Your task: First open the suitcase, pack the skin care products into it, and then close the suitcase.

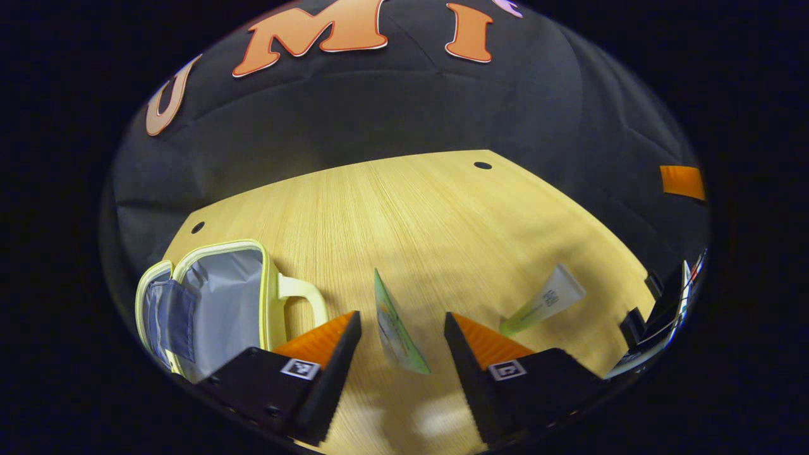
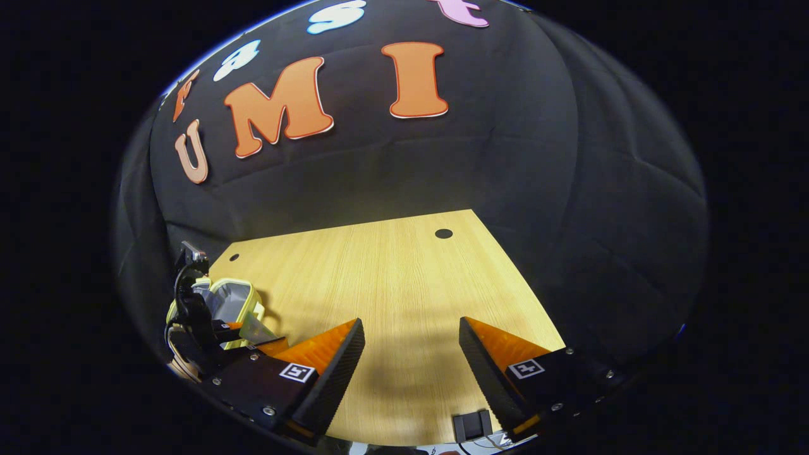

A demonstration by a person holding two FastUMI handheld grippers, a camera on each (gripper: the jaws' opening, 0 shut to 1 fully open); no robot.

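Left tool (image 1: 402,314) spread wide, thin packet (image 1: 395,328) loose in its gap.
Far left on the bench (image 1: 411,208), open suitcase (image 1: 215,303), lining up, handle toward the tool; between the parted fingers, packet on edge, long axis running forward, apparently touching neither; rightward, tube (image 1: 547,302) lying slanted, well apart from the suitcase; right tool (image 2: 411,320) equally wide, empty over bare bench. Probably a job for the left tool, nearer the suitcase: close, then carry left.
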